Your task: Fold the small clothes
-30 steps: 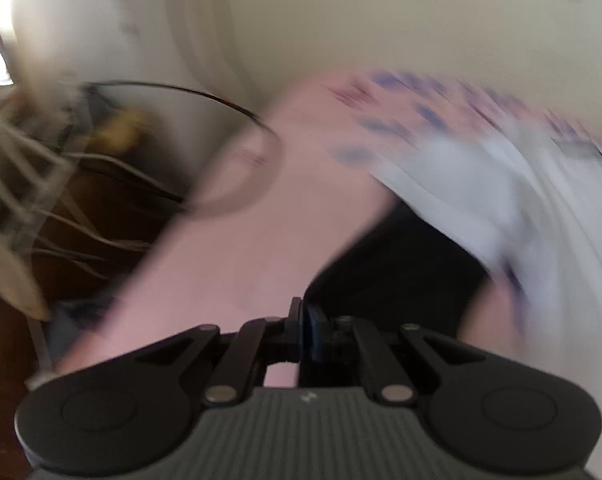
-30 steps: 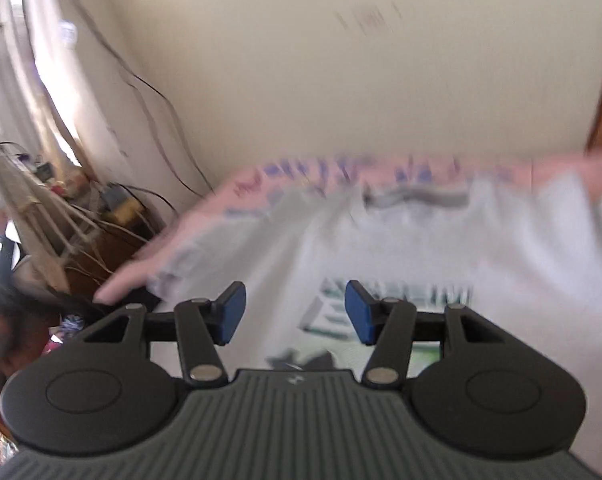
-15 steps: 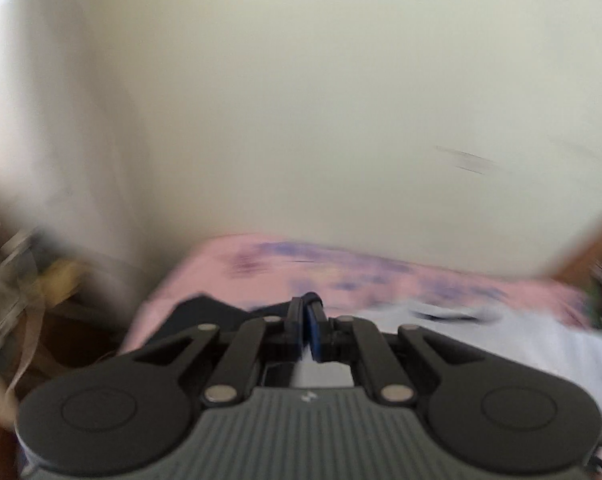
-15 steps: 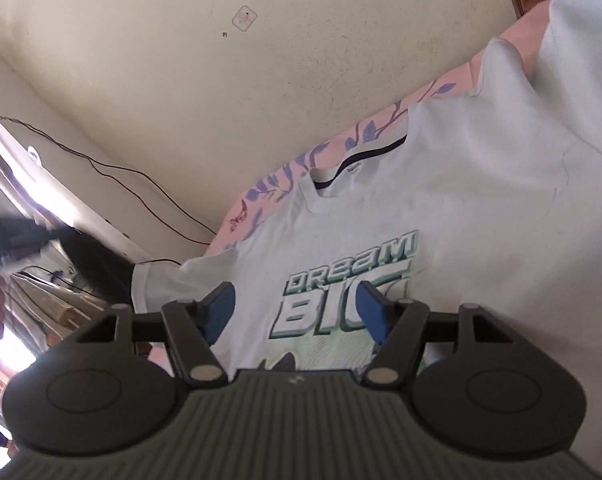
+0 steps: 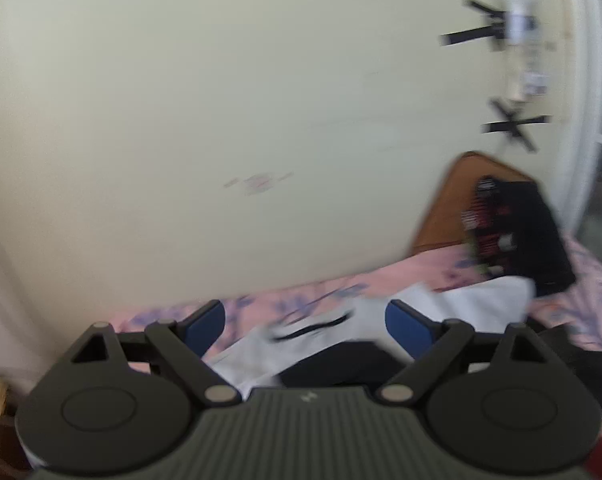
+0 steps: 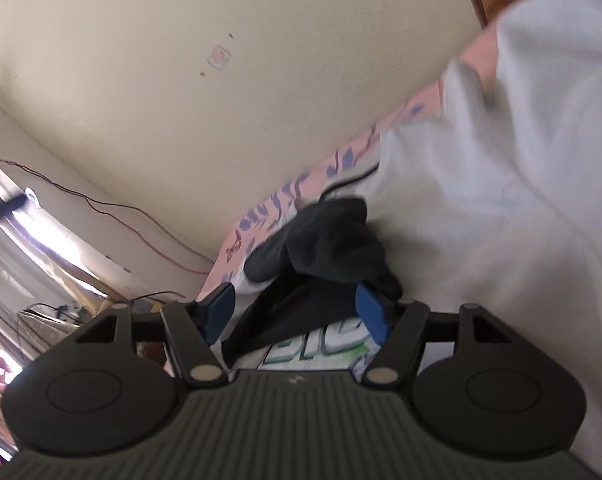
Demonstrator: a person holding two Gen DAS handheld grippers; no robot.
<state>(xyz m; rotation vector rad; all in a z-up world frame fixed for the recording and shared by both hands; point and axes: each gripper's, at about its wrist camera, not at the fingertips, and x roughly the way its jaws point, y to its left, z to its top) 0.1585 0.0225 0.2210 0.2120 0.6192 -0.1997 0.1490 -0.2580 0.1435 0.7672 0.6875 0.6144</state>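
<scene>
With the dark garment (image 6: 325,240) dropped on the white T-shirt (image 6: 481,216), the left gripper (image 5: 305,322) has just been opening and the right gripper (image 6: 297,312) stands wide, both sets of fingers empty; next, likely, comes a fresh grasp on a hem.

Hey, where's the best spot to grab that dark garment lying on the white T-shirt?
Probably the bunched upper end of the dark garment, near the white T-shirt collar. Come from above: its folds stand proud there, so fingers can pinch it without catching the shirt. Both grippers are open and empty.
</scene>
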